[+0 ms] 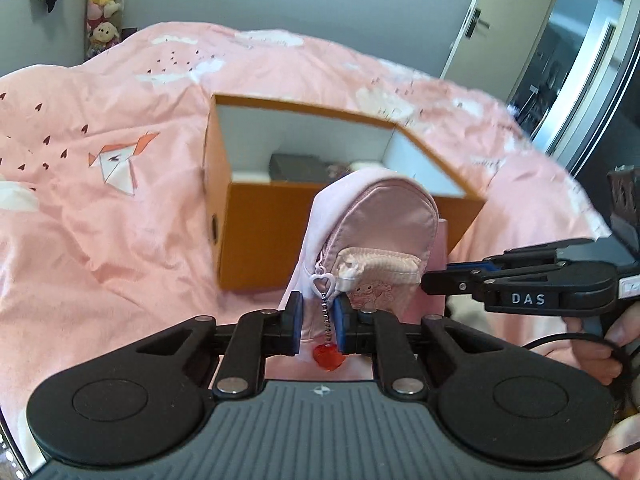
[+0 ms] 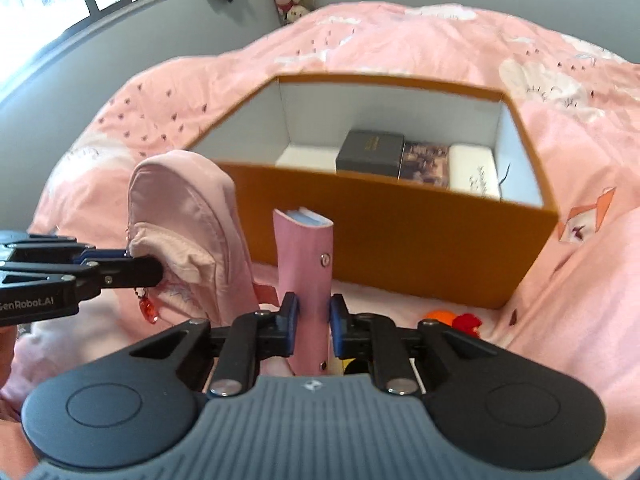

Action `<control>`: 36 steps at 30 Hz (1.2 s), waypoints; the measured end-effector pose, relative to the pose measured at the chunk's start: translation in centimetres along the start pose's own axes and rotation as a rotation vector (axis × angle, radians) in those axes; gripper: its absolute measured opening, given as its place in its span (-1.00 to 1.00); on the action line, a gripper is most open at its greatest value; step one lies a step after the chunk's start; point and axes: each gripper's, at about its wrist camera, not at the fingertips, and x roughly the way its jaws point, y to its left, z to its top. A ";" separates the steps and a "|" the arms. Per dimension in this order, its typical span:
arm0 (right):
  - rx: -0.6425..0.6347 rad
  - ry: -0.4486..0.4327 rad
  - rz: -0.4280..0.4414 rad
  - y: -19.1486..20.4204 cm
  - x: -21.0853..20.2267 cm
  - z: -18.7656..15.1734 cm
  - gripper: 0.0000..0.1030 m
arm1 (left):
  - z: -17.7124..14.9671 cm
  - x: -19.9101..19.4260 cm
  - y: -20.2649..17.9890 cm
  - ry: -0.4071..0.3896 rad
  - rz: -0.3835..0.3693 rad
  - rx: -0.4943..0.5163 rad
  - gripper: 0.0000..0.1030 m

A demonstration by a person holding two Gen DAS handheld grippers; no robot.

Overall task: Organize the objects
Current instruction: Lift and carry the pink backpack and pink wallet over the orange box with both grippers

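Note:
A small pink zip pouch (image 1: pixel 380 220) with a red heart charm (image 1: pixel 328 356) hangs upright between the pads of my left gripper (image 1: pixel 318 314), which is shut on its lower edge. My right gripper (image 2: pixel 312 316) is shut on a pink snap-closure notebook (image 2: pixel 304 256) that stands upright. Both are held just in front of an open orange box (image 2: pixel 400 240) on the bed. In the left wrist view the right gripper (image 1: pixel 426 280) comes in from the right behind the pouch. The right wrist view shows the left gripper (image 2: pixel 154 266) and the pouch (image 2: pixel 180 200) at the left.
Inside the box lie a dark case (image 2: pixel 370 150), a picture-covered item (image 2: pixel 424 160) and a white case (image 2: pixel 474 172). Orange and red small things (image 2: pixel 452 318) lie on the pink duvet (image 1: pixel 100 220) before the box. Plush toys (image 1: pixel 104 0) hang on the far wall.

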 end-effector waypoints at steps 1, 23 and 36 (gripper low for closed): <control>-0.002 -0.013 0.000 0.0 -0.7 0.2 -0.66 | 0.3 -0.3 -0.2 -0.007 -0.014 -0.012 -0.66; 0.067 -0.209 -0.032 -3.7 -5.2 12.8 -0.70 | 10.9 1.2 -0.4 -0.164 -0.044 -0.140 -0.66; 0.152 0.051 -0.032 -6.9 4.9 14.6 -0.71 | 13.6 6.2 2.5 -0.012 -0.049 -0.155 -0.66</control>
